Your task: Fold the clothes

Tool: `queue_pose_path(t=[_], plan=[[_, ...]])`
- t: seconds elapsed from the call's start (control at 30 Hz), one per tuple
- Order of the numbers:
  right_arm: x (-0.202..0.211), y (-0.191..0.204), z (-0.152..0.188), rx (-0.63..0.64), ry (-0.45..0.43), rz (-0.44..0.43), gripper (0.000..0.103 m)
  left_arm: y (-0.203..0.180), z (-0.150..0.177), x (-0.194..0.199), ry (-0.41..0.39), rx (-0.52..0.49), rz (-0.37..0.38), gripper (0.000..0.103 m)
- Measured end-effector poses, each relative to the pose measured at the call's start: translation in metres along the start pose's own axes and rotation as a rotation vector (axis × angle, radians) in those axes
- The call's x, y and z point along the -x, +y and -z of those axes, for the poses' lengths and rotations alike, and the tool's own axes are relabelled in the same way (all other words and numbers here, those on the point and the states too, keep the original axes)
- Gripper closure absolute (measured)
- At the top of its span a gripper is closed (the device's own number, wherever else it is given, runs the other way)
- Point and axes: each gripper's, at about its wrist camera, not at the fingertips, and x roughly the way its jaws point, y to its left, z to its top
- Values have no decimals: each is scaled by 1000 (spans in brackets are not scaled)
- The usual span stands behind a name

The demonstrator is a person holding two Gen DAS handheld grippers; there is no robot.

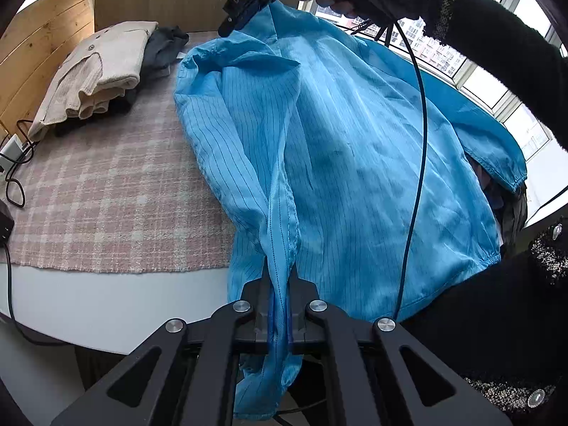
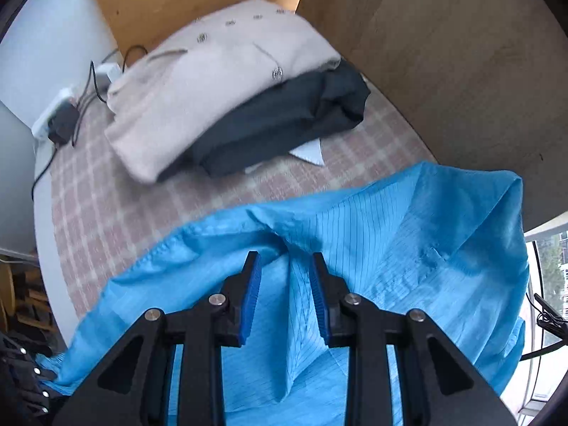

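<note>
On the checked counter cloth point(image 1: 106, 184), the blue garment point(image 1: 355, 149) is pinched by the left gripper point(image 1: 280, 305); the right gripper point(image 2: 285, 284), fingers parted, must regrip for folding.

The blue garment point(image 1: 355, 149) is a thin, smooth woven cloth with a slight sheen and fine dark pinstripes; the folded beige garment point(image 2: 213, 81) near the table's far edge is a soft, matt, fuzzy knit, and the dark garment point(image 2: 284, 124) under it is a smooth matt fabric. The plaid cloth point(image 1: 106, 195) covering the table is a coarse, matt weave, and the panels point(image 1: 42, 46) behind it are unfinished wood with visible grain. Both gripper frames are matt black plastic with bright metal pins; the right gripper point(image 2: 285, 266) carries ribbed blue pads point(image 2: 252, 301).
</note>
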Motion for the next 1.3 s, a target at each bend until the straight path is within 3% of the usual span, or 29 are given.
queue_pose_path(t=[0.13,0.2,0.3,0.37,0.43,0.47,0.6,0.8,0.93,1.1,1.17,1.3], plan=[[-34,2,-7,12,42,14,70,6,0,-2,11,1,6,99],[-49,5,-14,36,49,72,63,8,-1,-4,17,2,10,99],[-72,6,-21,48,95,99,63,12,-1,-5,23,3,11,99],[-75,1,-24,28,68,91,63,15,-1,-6,26,6,10,99],[-76,-11,-27,-35,82,72,81,18,-1,-7,29,12,9,99],[-71,-18,-26,-72,69,50,99,19,-1,-7,30,13,8,99],[-26,-47,-19,-187,-65,-76,100,18,0,-5,30,8,2,99],[33,-78,-3,-291,-176,-176,100,8,-1,-3,40,-15,-7,99],[60,-87,28,-318,-230,-138,100,-14,-4,0,45,-81,1,99],[67,-112,99,-480,-297,-138,100,-51,-9,-2,56,-171,25,99],[55,-123,126,-538,-290,-138,100,-65,-10,-8,73,-201,41,99],[12,-140,159,-582,-192,-26,99,-97,-7,-28,151,-221,133,90]])
